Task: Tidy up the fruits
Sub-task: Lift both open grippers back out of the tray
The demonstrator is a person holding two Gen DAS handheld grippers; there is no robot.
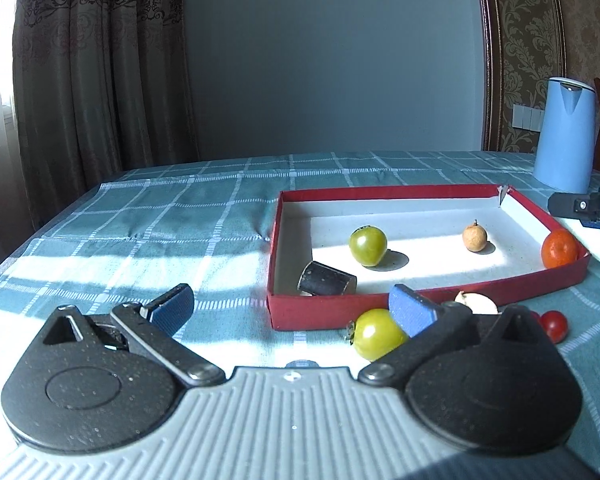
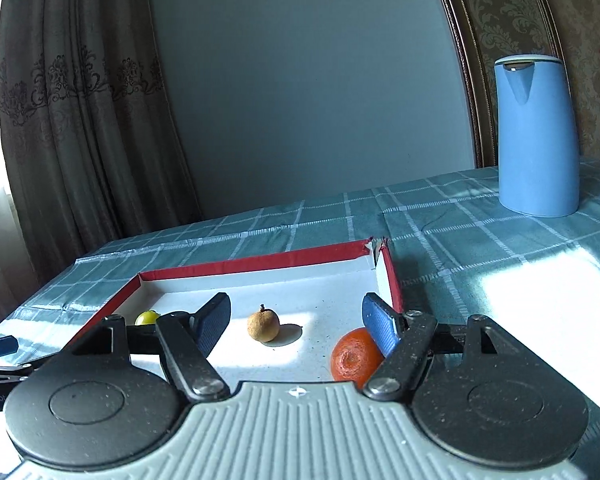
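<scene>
Table [image 1: 148, 216] under a teal checked cloth, its near edge cut off by the gripper housings in both views. Blue kettle [image 2: 536, 136] upright at the far right, well apart from the box; in the left wrist view its right side is cropped.

Red shallow box [image 1: 380, 192] with white floor, far right corner torn open. Inside lie a green tomato [image 1: 368, 246] left of centre, a small brown longan-like fruit [image 2: 263, 325] near the middle, an orange tangerine [image 2: 354, 358] against the right wall, and a dark cylindrical object [image 1: 327, 279] lying on its side in the near left corner, its identity hard to make out.

Left gripper [image 1: 292, 308], jaws spread wide and empty, above the cloth in front of the box. A second green tomato [image 1: 376, 334] rests on the cloth just beside the box's near wall, partly hidden by the right pad. Behind that finger a pale bulb, possibly garlic [image 1: 476, 303], is mostly concealed; a cherry tomato [image 1: 554, 326] sits further right, with another red one half hidden beside it.

Right gripper [image 2: 296, 326], jaws parted and gripping nothing, above the box; its right finger overlaps the tangerine, contact not resolvable.
</scene>
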